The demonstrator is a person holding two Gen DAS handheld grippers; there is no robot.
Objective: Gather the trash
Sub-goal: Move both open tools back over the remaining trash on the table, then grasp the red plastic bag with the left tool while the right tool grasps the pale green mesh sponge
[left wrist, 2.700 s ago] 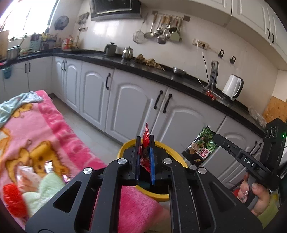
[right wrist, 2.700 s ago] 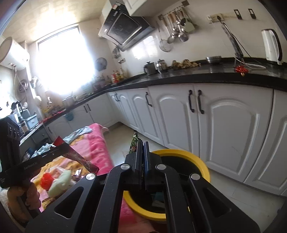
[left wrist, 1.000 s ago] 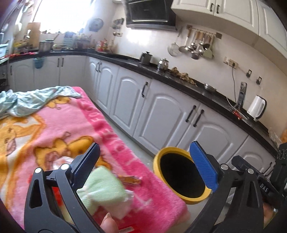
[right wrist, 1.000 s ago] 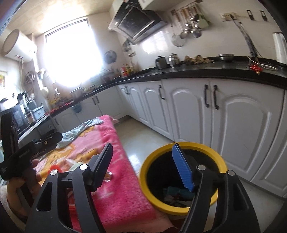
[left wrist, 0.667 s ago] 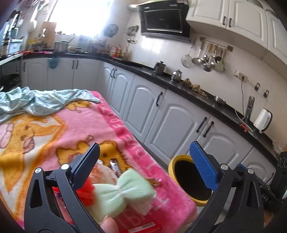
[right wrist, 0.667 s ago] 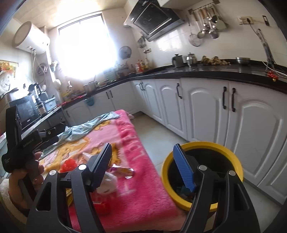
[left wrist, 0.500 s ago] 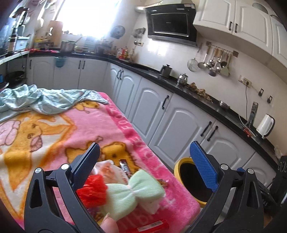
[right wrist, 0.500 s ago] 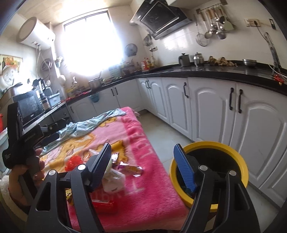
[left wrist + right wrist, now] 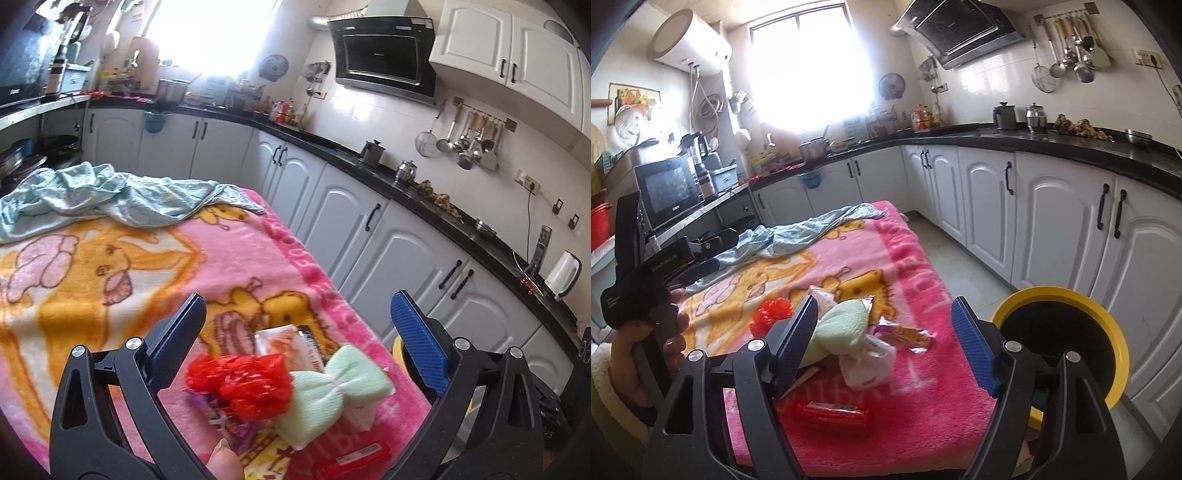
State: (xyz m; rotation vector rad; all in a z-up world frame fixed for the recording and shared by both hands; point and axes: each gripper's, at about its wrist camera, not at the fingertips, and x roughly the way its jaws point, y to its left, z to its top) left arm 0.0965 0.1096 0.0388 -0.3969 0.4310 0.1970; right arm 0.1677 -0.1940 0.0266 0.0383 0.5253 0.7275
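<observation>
A pile of trash lies on the pink blanket (image 9: 229, 258): a red crumpled plastic wad (image 9: 251, 384), a pale green bow-shaped sponge (image 9: 332, 387), a white-orange wrapper (image 9: 280, 339) and a flat red wrapper (image 9: 354, 458). My left gripper (image 9: 297, 314) hangs open just above the pile, empty. In the right wrist view the same sponge (image 9: 842, 328), a snack wrapper (image 9: 905, 332), a white packet (image 9: 864, 365) and a red wrapper (image 9: 831, 413) lie below my right gripper (image 9: 884, 310). Its jaws are opening with nothing between them. The yellow-rimmed bin (image 9: 1060, 295) stands on the floor at the blanket's right.
A teal cloth (image 9: 110, 195) is bunched at the blanket's far end. White cabinets (image 9: 1052, 221) under a black counter (image 9: 1071, 147) run along the right, with a strip of floor (image 9: 960, 266) between them and the blanket. A hand (image 9: 646, 339) holds the left gripper (image 9: 713, 253) at the left.
Both grippers, earlier shut on wrappers over the bin, now stand open and empty. Both views have swung left from the bin to the trash pile on the blanket.
</observation>
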